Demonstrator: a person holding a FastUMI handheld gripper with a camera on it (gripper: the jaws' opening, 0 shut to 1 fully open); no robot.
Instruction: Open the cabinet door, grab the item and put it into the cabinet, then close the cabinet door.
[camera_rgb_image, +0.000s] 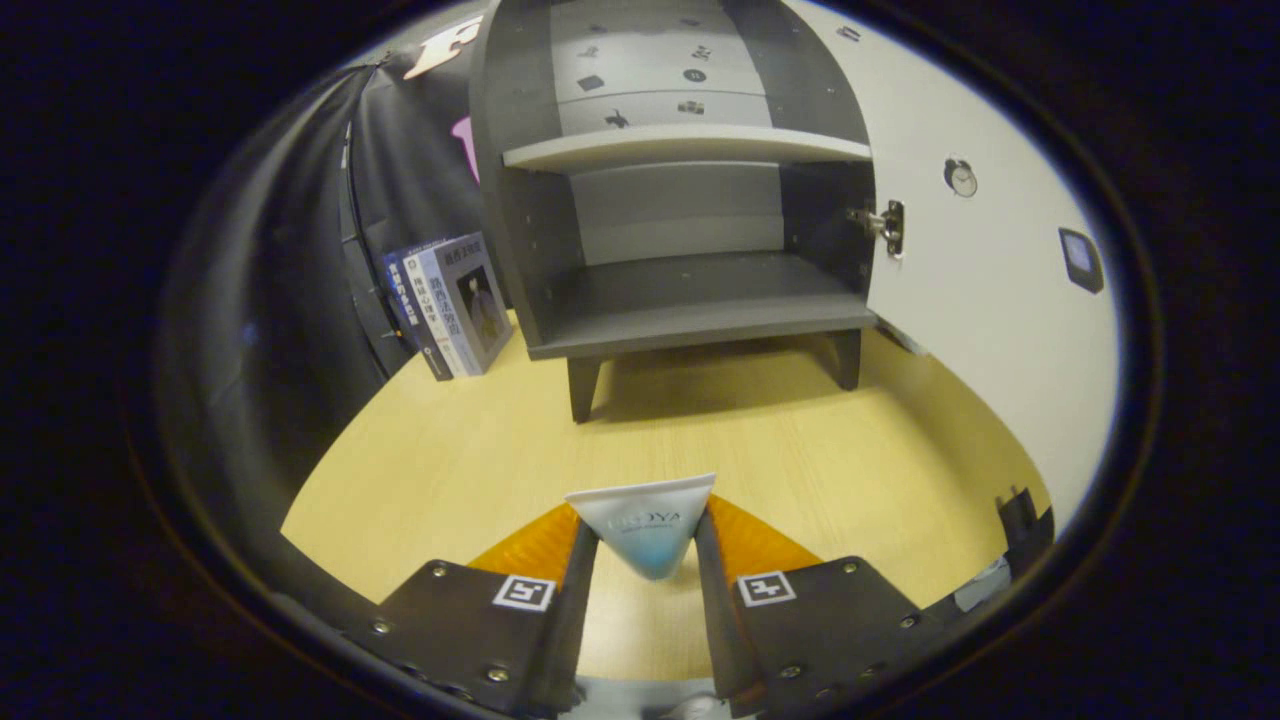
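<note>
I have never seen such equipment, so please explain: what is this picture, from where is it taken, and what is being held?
A person carries a hand-held gripper with two fingers; no robot arm is involved. The camera rides on the gripper and looks forward along the fingers, seen at the bottom. Both fingers press on a small tube, so it is held. Beyond it, on the wooden table, stands a small grey cabinet with its white door already swung open to the right. Some books lean beside the cabinet's left side. The tube probably goes inside next.
</note>
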